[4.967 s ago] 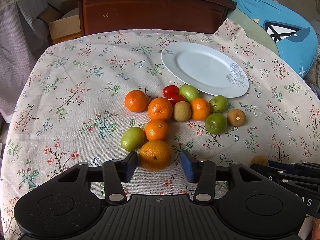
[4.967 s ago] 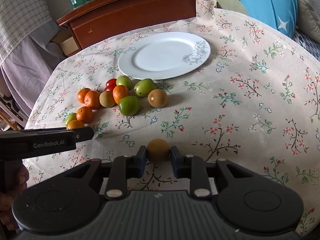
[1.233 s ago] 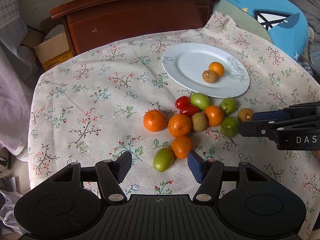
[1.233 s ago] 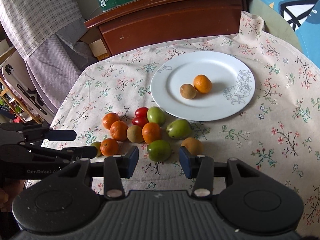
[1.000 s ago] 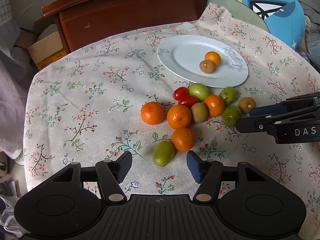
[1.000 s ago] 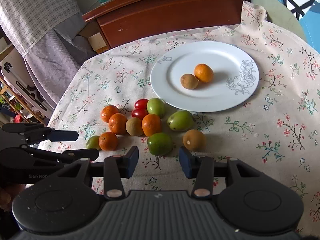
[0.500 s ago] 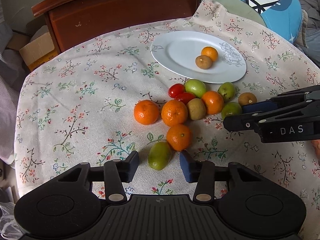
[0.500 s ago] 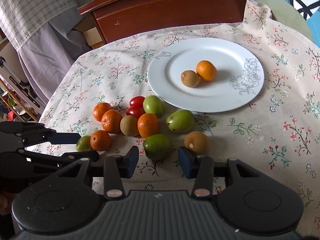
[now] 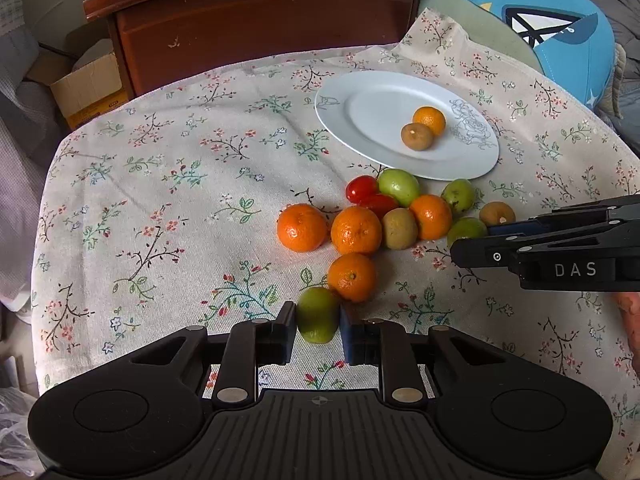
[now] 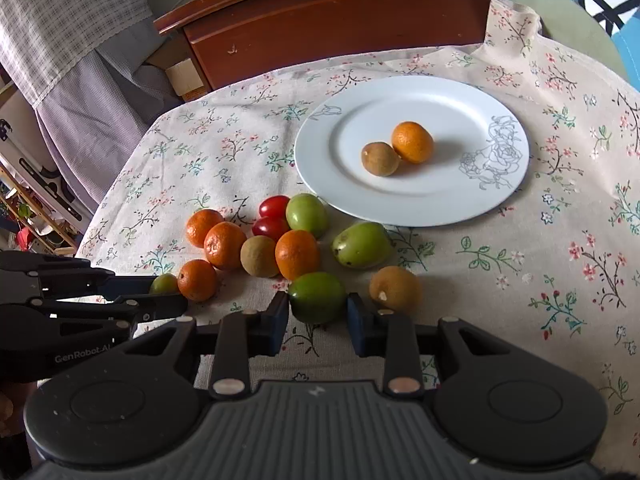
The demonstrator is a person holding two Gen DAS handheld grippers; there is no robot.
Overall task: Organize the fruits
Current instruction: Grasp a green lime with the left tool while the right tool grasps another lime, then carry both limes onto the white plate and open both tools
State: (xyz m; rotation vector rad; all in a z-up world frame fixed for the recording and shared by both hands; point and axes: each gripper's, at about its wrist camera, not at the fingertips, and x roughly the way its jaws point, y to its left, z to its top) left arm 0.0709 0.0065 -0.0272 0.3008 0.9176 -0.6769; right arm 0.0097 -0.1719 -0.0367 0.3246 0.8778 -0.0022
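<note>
Clamps the left gripper (image 9: pixel 318 322) on an oval green fruit (image 9: pixel 317 310), jaws just closed in, one pad pressed to each side. Rests that fruit on the floral cloth (image 9: pixel 160 200) at the near edge of the heap, touching a near orange (image 9: pixel 352 276) just behind it.

Clamps the right gripper (image 10: pixel 317 309) likewise on a round green fruit (image 10: pixel 317 294), jaws just drawn in, pads against its two flanks. Sets this fruit also on the cloth, at the heap's near right edge, with a loose brown fruit (image 10: pixel 394 288) just beside the right finger and a pear-shaped green fruit (image 10: pixel 362 245) a little behind.

Points both grippers steeply down at the cloth, side by side, near each other yet apart.

Leaves the rest of the heap between grippers and plate (image 10: pixel 348 196): three more oranges, two cherry tomatoes (image 10: pixel 274 216) touching each other, a small brown fruit (image 10: pixel 259 257) wedged between oranges, and one more green fruit (image 10: pixel 307 215) just beside the plate's rim.

Holds on the plate two fruits only, a plate orange (image 10: pixel 412 142) and a plate brown fruit (image 10: pixel 380 159), touching, near the middle, left of the drawn rose.

Shows beyond the cloth a wooden cabinet (image 9: pixel 260 32), a cardboard box (image 9: pixel 88 92) to its left and a blue cushion (image 9: pixel 560 40) to its right.
</note>
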